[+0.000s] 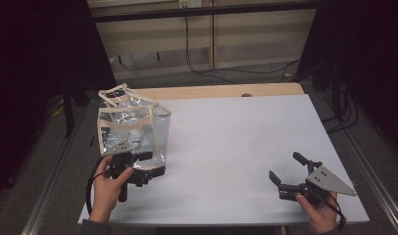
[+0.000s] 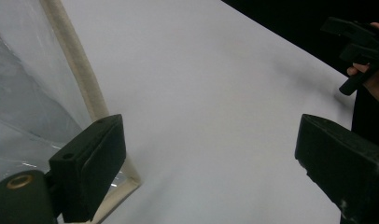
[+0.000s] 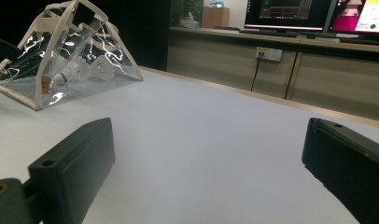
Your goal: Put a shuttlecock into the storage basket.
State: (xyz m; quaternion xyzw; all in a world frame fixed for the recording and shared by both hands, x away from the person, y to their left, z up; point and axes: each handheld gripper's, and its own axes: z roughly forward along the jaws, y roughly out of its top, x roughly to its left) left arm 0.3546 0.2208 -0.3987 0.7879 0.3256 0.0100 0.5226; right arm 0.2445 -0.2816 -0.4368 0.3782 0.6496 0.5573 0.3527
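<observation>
A clear plastic bag [image 1: 131, 125] with beige trim stands at the table's left side, and something white, like a shuttlecock [image 1: 136, 140], lies inside it. My left gripper [image 1: 155, 164] is open at the bag's near right corner. In the left gripper view the left gripper [image 2: 211, 140] has one jaw over the bag's beige edge [image 2: 80, 79] and nothing between the jaws. Over the table's near right stands my right gripper [image 1: 284, 165], open and empty. The right gripper view has the right gripper [image 3: 211, 140] aimed across the table, with the bag [image 3: 71, 51] far off at upper left.
A white sheet [image 1: 236, 132] covers the table, and a strip of bare wood [image 1: 221, 91] runs along its far edge. Cables [image 1: 221, 73] lie on the floor behind. Dark curtains flank both sides. Monitors [image 3: 290, 11] sit on a far counter.
</observation>
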